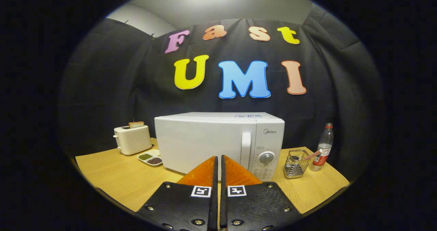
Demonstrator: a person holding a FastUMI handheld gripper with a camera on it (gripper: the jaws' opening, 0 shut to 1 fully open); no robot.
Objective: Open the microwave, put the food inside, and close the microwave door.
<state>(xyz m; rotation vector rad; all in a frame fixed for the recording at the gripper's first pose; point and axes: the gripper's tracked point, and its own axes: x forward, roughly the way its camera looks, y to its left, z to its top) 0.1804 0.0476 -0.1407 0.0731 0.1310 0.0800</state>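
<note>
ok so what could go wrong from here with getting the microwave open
1. The gripper has its fingers nearly together with nothing between them; it may need opening before it can take the door handle.
2. The food dish sits close by the microwave door's hinge side, so a swinging door might hit it.

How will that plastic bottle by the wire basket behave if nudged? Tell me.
The plastic bottle stands tall and slim on the table, so it probably tips easily. It looks nearly empty, hence likely light. Being round, it may roll once down. The tongs are closed, far from it.
</note>
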